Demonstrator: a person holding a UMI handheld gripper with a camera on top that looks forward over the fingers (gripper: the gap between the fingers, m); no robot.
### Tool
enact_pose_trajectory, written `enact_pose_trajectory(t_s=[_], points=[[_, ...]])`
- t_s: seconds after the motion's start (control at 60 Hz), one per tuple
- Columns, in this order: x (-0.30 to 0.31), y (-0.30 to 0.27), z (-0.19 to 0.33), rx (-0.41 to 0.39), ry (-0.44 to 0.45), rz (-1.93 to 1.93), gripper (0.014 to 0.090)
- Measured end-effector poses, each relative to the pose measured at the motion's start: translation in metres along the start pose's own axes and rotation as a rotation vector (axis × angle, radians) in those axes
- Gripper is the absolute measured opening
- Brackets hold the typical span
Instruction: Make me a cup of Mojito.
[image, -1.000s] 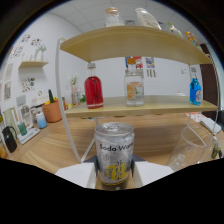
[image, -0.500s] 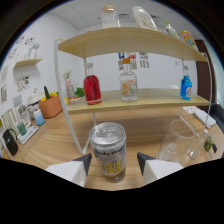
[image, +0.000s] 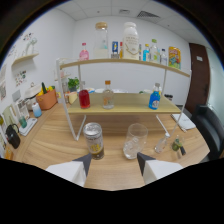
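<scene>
Wide open, the claw (image: 114, 165) holds nothing; its two pale fingers (image: 80, 167) stand well apart with bare wood between them. Just ahead of the left finger a soda can (image: 93, 140) stands upright on the tabletop (image: 50, 145), long axis vertical, its top end up. Beside it, just ahead of the right finger, a clear glass (image: 135, 141) also stands upright, mouth up, with what looks like ice in its bottom. A small clear bottle (image: 162, 143) stands further right. Beyond them a two-level shelf (image: 125, 105) carries, on its lower board, a bottle of red liquid (image: 84, 96), a clear bottle with an orange cap (image: 107, 95) and a blue bottle (image: 154, 97).
</scene>
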Motion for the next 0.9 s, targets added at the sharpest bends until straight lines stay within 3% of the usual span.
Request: enact_pose_trajectory(t_s=[0.333,0.9], points=[[0.049,0.036,-0.021,-0.1,0.018,-0.031,0.0853],[0.067,0.042,-0.026,-0.103,-0.018,-0.047,0.0855]])
